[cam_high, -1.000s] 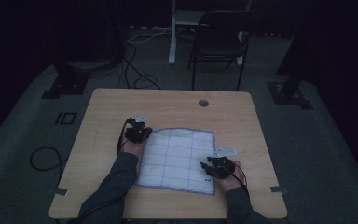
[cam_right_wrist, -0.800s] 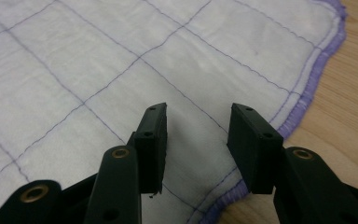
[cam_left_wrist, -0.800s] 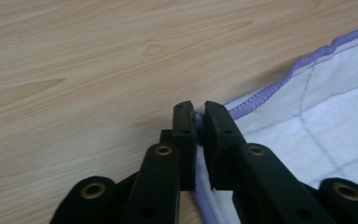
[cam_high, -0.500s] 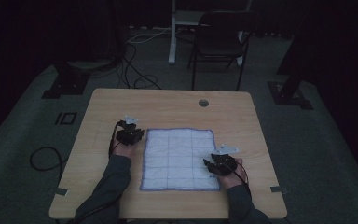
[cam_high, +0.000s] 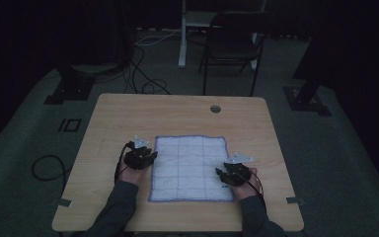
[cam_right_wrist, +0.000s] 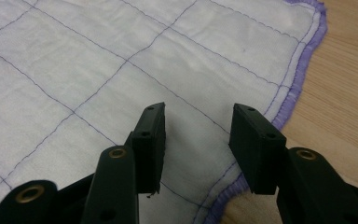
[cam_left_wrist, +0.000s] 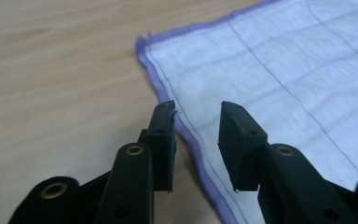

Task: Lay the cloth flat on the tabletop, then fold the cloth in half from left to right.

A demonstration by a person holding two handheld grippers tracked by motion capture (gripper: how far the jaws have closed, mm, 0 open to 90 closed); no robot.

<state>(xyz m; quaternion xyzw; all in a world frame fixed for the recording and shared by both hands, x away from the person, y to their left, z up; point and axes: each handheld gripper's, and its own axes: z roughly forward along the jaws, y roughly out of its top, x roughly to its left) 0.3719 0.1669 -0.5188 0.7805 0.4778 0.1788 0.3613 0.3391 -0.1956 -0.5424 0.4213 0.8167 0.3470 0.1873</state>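
While both tools sit at opposite sides, the white woven cloth with thin purple grid lines and a purple stitched hem (cam_high: 190, 168) lies flat on the pale wooden table (cam_high: 128, 113), near its front edge. Left gripper (cam_high: 139, 157) sits at the cloth's left hem, jaws parted a moderate gap, holding nothing; in the left gripper view the hem (cam_left_wrist: 168, 100) runs between the jaws. Right gripper (cam_high: 234, 174) rests over the right edge, jaws wider apart, empty; whether its pads touch the fabric is hard to tell. Bare tabletop stretches left, right and behind the cloth. Weave looks thin, slightly rippled near the hem (cam_right_wrist: 303, 70).
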